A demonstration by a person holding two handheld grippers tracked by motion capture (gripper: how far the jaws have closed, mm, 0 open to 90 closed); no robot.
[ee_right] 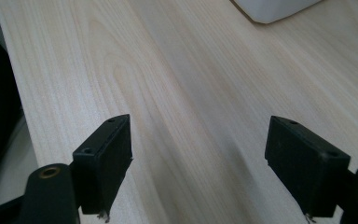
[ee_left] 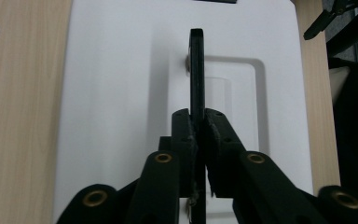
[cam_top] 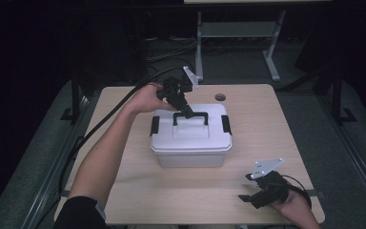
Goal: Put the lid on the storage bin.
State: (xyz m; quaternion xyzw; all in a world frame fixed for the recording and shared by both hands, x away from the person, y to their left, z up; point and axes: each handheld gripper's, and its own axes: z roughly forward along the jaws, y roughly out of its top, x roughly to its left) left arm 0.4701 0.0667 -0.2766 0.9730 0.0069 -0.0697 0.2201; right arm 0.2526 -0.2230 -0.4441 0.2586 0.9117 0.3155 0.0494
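Observation:
A white plastic box [cam_top: 190,143] with a black carry handle [cam_top: 190,117] stands in the middle of the wooden table [cam_top: 267,133]. My left gripper [cam_top: 187,113] reaches down onto the lid from the far left and is shut on the raised handle. In the left gripper view the pads [ee_left: 186,135] pinch the thin black handle [ee_left: 196,70] above the white lid [ee_left: 121,93]. My right gripper [cam_top: 248,198] rests low at the table's front right, well apart from the box. Its jaws stand wide open over bare wood [ee_right: 198,163], and a corner of the box [ee_right: 275,9] shows far ahead.
Black latches [cam_top: 155,125] [cam_top: 226,124] sit at the two short ends of the lid. A round cable hole [cam_top: 220,97] lies in the table behind the box. A grey desk frame [cam_top: 238,28] stands beyond the far edge. Dark floor surrounds the table.

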